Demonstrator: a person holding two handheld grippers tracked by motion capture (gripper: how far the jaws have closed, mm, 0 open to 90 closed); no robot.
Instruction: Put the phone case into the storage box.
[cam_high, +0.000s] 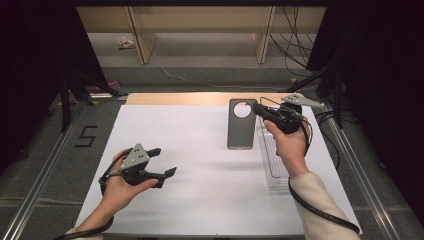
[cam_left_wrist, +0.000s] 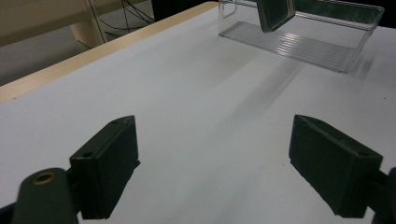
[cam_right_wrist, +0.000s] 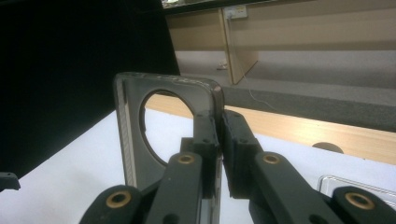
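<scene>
While lifted over the clear tray (cam_high: 274, 167), phone case (cam_high: 242, 125) pinched edgewise in right hand-held gripper (cam_high: 257, 109), left hand-held gripper (cam_high: 165, 162) wide

One phone case (cam_high: 242, 125), grey with a round camera hole, clamped at its edge in the right gripper (cam_high: 260, 111). One clear plastic tray (cam_high: 272, 160), right under that gripper's hand. Two grippers in all: the left gripper (cam_high: 162, 162) sits well apart from case and tray, jaws wide, nothing between. Two hands, one per gripper. One white table sheet (cam_high: 200, 170) under both. One numeral 5 marking on the floor (cam_high: 86, 136), beyond the left gripper.
</scene>
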